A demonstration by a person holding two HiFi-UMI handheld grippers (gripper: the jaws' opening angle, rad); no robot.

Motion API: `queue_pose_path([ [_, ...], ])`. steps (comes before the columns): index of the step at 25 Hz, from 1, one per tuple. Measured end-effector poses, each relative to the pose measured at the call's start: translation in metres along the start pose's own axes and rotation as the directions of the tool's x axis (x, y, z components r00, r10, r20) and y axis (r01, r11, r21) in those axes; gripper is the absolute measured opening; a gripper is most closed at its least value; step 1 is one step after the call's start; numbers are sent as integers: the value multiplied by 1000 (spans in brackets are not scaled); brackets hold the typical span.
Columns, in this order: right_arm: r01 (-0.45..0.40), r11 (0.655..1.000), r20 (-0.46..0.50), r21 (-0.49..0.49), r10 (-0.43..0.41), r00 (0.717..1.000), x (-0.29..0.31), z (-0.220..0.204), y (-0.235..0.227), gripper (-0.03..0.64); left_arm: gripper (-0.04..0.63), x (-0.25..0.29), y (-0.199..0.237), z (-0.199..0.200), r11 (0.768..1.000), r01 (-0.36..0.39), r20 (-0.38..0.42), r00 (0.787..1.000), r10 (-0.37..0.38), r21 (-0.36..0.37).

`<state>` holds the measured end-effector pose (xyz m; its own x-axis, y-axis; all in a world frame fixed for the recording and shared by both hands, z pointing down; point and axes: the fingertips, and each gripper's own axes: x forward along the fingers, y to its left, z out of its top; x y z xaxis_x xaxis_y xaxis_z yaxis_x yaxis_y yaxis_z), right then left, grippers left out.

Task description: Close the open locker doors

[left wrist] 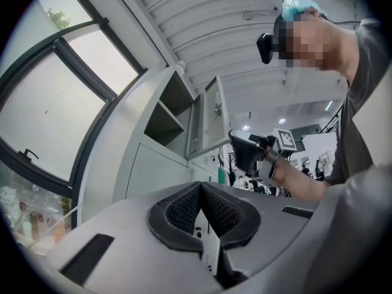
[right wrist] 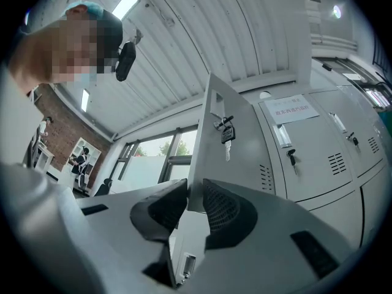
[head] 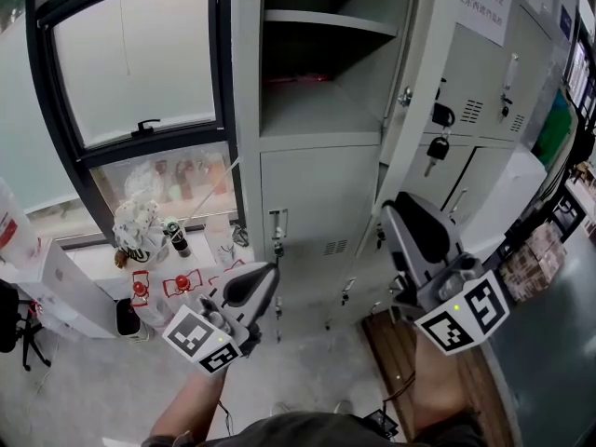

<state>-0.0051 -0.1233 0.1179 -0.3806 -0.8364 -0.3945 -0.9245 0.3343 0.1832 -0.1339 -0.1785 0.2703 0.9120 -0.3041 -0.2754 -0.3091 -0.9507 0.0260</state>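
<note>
Reaching up to the grey locker [head: 317,141], the right gripper [right wrist: 195,192] pinches the lower edge of the open locker door [right wrist: 214,133] between its fingers. That door stands swung out to the right of the bared upper shelves. The left gripper [left wrist: 199,187] hangs lower to the left, fingers pressed together on nothing, facing the closed lower door [head: 312,198].
</note>
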Motion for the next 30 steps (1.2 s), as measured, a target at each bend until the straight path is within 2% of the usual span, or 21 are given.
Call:
queue_pose_path([
  [14, -13, 999, 12, 42, 13, 1000, 15, -3, 9, 70, 9, -11, 9, -1, 1000, -5, -31, 1000, 5, 14],
  [20, -57, 997, 15, 54, 56, 998, 33, -10, 17, 69, 9, -13, 23, 7, 999, -34, -18, 999, 35, 30],
  [30, -157, 983, 43, 94, 154, 987, 67, -22, 27, 64, 9, -27, 48, 14, 990, -128, -9, 992, 128, 54],
])
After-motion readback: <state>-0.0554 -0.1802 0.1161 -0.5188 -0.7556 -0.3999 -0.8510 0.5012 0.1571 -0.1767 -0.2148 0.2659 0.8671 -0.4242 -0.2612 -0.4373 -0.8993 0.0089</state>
